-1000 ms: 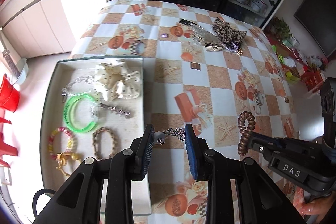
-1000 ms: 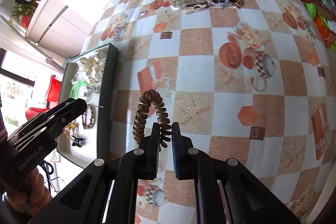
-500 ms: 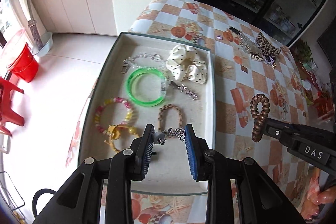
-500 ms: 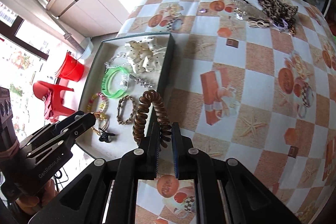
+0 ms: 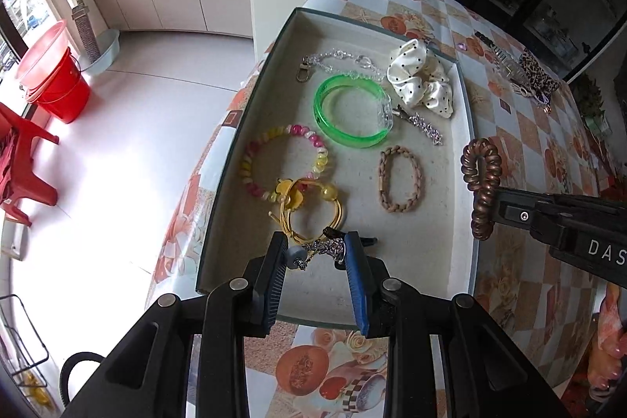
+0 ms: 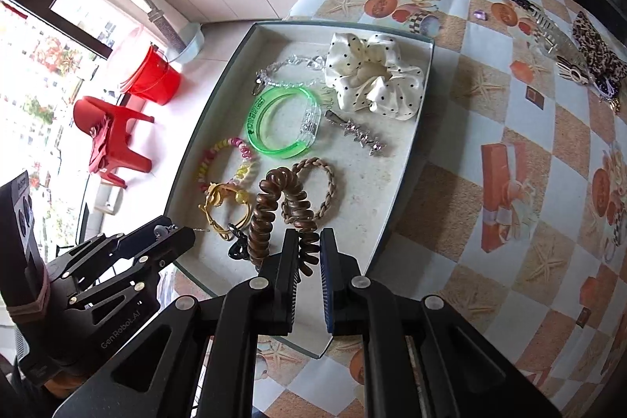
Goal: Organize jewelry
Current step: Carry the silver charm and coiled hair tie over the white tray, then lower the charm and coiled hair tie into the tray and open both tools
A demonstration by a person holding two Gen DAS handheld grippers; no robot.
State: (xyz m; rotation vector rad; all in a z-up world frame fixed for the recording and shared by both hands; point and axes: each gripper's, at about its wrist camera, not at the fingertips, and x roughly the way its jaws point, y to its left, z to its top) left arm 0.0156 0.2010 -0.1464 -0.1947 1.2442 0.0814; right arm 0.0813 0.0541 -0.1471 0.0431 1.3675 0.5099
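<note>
My left gripper (image 5: pixel 316 257) is shut on a small silver charm chain (image 5: pixel 323 248) and holds it over the near end of the shallow tray (image 5: pixel 466 128). My right gripper (image 6: pixel 307 253) is shut on a brown spiral hair tie (image 6: pixel 274 210) above the tray's near end (image 6: pixel 407 159); the tie also shows in the left wrist view (image 5: pixel 480 183). In the tray lie a green bangle (image 5: pixel 350 110), a white dotted scrunchie (image 5: pixel 421 77), a braided bracelet (image 5: pixel 399 185), a beaded bracelet (image 5: pixel 288 159), a yellow hair tie (image 5: pixel 309 210), a clear chain (image 5: pixel 337 61) and a sparkly clip (image 5: pixel 425 128).
The checked tablecloth (image 6: pixel 509 143) spreads to the right. More hair accessories, with a leopard scrunchie (image 6: pixel 595 53), lie at the far right corner. The tray overhangs the table's left edge; below it are floor, a red bucket (image 5: pixel 51 81) and red stool (image 5: pixel 19 159).
Both grippers have swung left from over the tablecloth to over the tray, each still holding its item. The right gripper has come further over the tray.
</note>
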